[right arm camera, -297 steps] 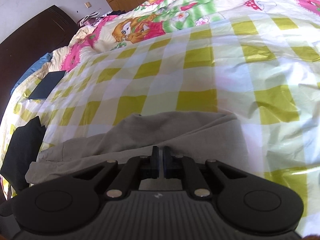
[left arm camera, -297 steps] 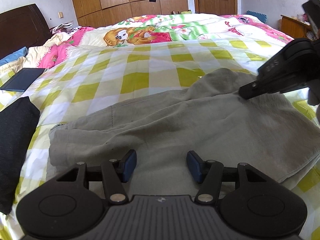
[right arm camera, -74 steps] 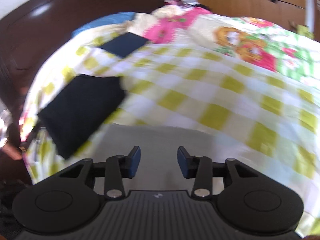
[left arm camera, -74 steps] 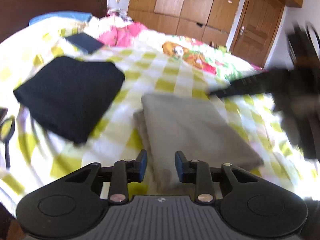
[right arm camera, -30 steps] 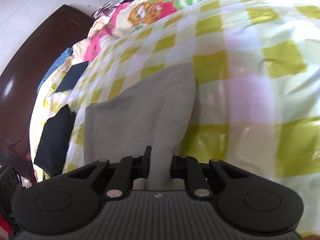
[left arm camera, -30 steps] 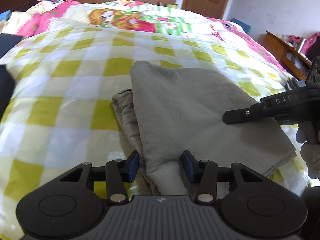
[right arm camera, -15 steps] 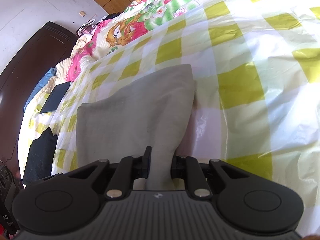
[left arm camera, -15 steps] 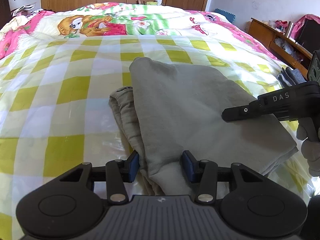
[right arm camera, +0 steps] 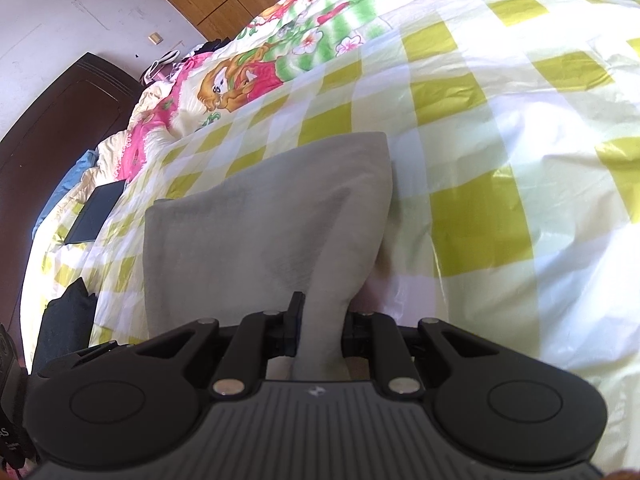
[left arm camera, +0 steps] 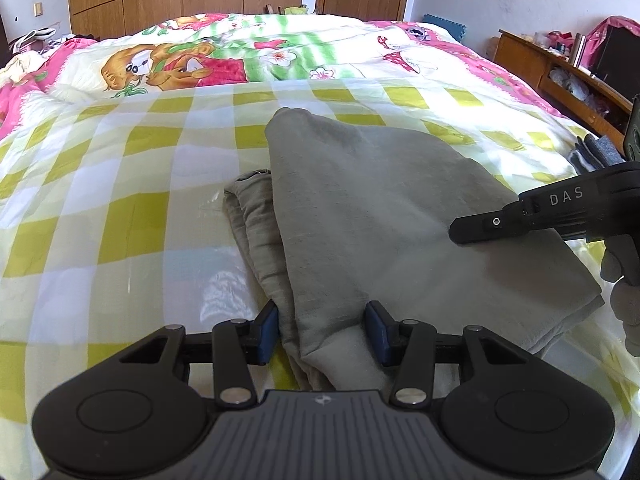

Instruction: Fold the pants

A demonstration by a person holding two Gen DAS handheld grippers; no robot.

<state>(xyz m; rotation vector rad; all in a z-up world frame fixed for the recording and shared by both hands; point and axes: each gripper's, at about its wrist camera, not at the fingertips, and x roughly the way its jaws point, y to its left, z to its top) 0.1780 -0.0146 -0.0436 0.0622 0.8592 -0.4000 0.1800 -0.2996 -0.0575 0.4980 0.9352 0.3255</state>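
The grey pants lie folded into a thick rectangle on the yellow-checked sheet. My left gripper is closed around the near corner of the stack, with cloth bunched between its blue pads. My right gripper is shut on the opposite edge of the pants, lifting a ridge of cloth between its fingers. The right gripper also shows in the left wrist view over the pants' right side.
A folded black garment and a dark flat item lie near the dark headboard. A cartoon-print quilt covers the far bed. A wooden bedside cabinet stands to the right.
Both grippers stay on the folded pants. The left wrist view has swung slightly, showing more of the far quilt; the pants have barely shifted.
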